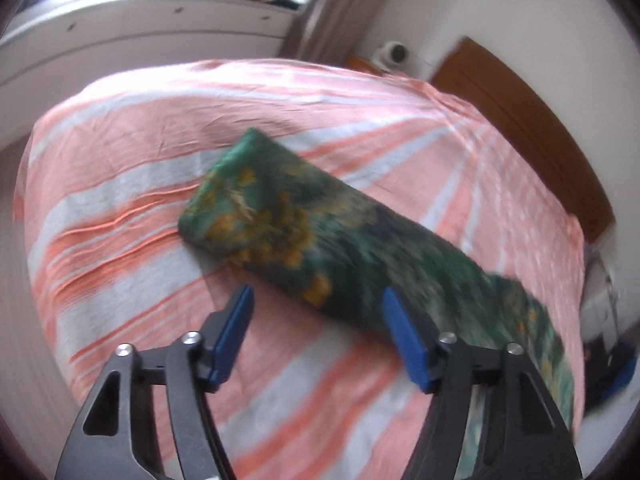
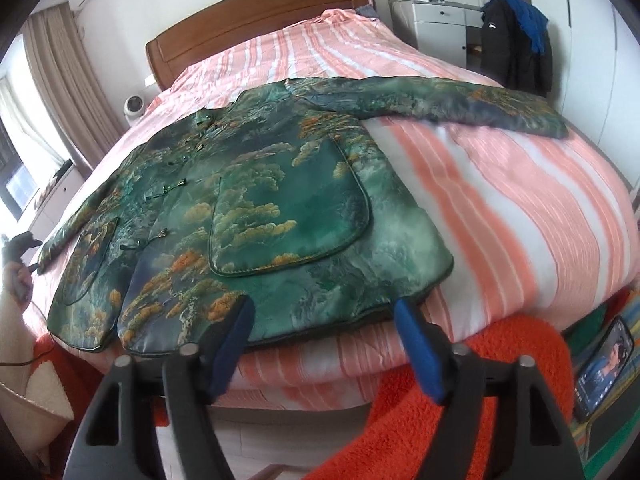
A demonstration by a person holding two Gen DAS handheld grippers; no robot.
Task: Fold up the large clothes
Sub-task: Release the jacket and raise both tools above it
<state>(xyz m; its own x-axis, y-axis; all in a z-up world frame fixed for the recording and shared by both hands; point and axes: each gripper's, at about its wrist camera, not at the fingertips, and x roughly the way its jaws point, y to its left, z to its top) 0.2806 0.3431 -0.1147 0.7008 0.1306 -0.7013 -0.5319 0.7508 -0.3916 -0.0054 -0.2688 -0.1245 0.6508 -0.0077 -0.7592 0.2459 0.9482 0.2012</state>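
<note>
A large green jacket (image 2: pixel 256 200) with a gold tree print lies flat, front up, on the striped bed (image 2: pixel 500 200). One sleeve (image 2: pixel 460 104) stretches out to the right. The other sleeve (image 1: pixel 320 240) shows in the left wrist view, lying straight across the bed. My left gripper (image 1: pixel 318 300) is open and empty, just above the near side of that sleeve. My right gripper (image 2: pixel 324 316) is open and empty, at the jacket's bottom hem at the foot of the bed.
A wooden headboard (image 2: pixel 256 20) stands at the far end. An orange fluffy rug (image 2: pixel 440 420) and a phone (image 2: pixel 604 364) lie near the bed's foot. A white cabinet (image 2: pixel 440 28) and hanging dark clothes (image 2: pixel 512 40) stand at the right. Curtains (image 2: pixel 60 68) hang left.
</note>
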